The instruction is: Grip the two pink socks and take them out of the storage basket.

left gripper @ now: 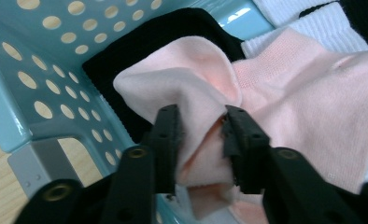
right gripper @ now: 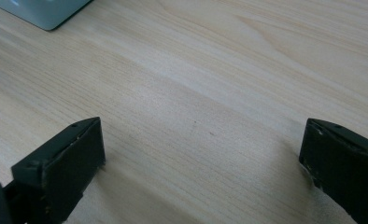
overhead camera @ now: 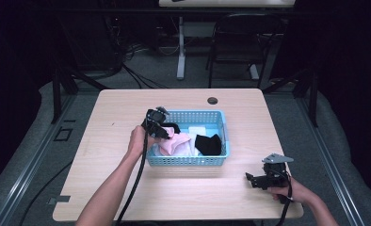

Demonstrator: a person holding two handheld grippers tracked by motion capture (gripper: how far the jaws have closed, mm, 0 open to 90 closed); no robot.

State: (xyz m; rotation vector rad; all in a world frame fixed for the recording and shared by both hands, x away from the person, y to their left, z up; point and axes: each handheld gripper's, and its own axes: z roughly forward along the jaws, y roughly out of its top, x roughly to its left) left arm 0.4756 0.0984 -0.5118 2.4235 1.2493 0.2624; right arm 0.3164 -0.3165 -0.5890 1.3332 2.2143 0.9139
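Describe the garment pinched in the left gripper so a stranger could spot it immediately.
On the pale wooden table stands a light blue perforated plastic basket. At its left end, the left gripper pinches a soft pale pink knitted sock. Its neighbours are black or white; it alone is pink.

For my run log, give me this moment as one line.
left gripper: shut on pink sock in blue basket | right gripper: open, over table

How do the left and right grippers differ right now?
The left gripper is shut on the pink sock inside the blue basket; the right gripper is open and holds nothing. The left is over the basket's left end, the right low over bare table near its front right corner. Both have black jaws.
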